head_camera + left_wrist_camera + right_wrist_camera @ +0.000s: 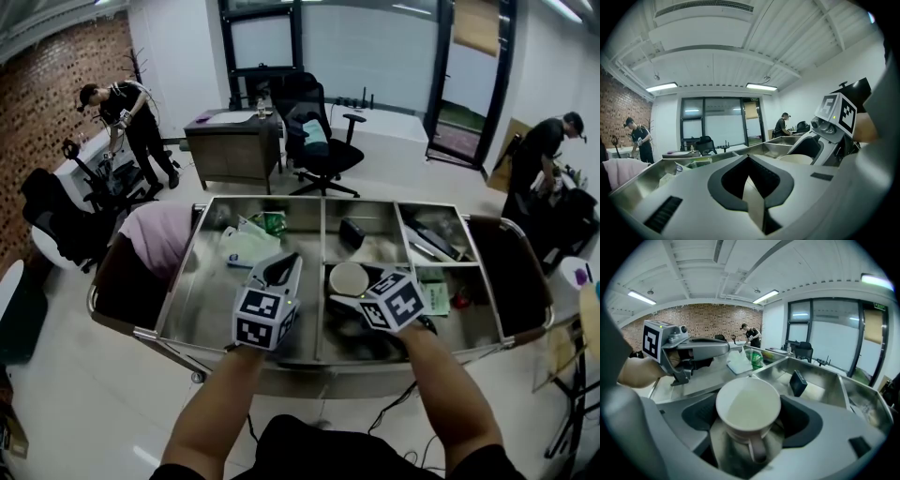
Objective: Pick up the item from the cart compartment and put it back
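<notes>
White mug: mouth up, clamped across its body by the right gripper, handle toward that gripper's camera, over the steel cart's middle compartment. Likely ceramic: stiff, glaze-slick and breakable, so hold the wall firmly and set down softly. Left gripper: jaws together, empty, just beside.

I'm standing in an office-like workroom: brick wall, a desk, swivel chairs, glass doors, strip lights overhead.

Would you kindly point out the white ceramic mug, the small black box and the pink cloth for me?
white ceramic mug [749,409]: right gripper view, inner bottom.
small black box [352,232]: head view, top face.
pink cloth [159,236]: head view, its middle.
</notes>
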### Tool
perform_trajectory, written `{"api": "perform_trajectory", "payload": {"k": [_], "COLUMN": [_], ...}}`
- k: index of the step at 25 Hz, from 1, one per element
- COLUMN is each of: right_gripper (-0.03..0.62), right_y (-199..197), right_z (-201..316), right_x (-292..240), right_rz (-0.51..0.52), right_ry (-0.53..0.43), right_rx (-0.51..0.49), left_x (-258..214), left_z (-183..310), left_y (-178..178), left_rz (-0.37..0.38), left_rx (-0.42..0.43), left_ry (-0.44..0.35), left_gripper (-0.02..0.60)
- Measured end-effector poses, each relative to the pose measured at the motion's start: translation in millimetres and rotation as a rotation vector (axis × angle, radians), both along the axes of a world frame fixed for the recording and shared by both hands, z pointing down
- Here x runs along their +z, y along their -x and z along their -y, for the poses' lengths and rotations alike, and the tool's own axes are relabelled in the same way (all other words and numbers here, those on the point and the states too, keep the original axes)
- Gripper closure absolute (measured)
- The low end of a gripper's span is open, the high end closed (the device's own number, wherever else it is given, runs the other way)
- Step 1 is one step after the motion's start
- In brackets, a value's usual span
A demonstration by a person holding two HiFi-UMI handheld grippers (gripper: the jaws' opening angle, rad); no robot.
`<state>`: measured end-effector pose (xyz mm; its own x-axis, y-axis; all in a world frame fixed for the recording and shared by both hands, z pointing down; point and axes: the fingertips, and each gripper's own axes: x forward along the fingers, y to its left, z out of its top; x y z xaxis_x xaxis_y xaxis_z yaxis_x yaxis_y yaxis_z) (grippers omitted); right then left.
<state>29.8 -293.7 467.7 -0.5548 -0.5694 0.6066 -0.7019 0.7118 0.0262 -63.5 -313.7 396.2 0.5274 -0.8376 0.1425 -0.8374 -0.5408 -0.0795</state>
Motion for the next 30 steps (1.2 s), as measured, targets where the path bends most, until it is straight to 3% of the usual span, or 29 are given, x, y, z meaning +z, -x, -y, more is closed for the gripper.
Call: {"api": "perform_trajectory", "payload": {"k": [7, 11, 19, 30], "right_gripper": [0.163, 0.163, 0.163, 0.163], "right_y": [-6, -11, -25, -48], "right_z": [-6, -6, -41, -95], "right_x": [-11, -33, -120, -152], "right_rz": [0.064, 0.096, 0.257, 0.317], "right_ry": [-0.012, -0.053, -0.225, -0.287], "right_rx": [0.022, 0.038, 0.04, 0.029], "left_x": [3, -13, -82, -96], "left_z": [0, -6, -62, -118], "left_y": [5, 3, 1, 12], "left_rz": [-0.031, -0.012, -0.057, -0.058], "left_rx": [-0.011, -0.006, 0.049, 0.054], "left_ry": [0.041, -0.028, -0.154, -0.182], "left_gripper": [0.581, 0.581, 0.581, 0.581]}}
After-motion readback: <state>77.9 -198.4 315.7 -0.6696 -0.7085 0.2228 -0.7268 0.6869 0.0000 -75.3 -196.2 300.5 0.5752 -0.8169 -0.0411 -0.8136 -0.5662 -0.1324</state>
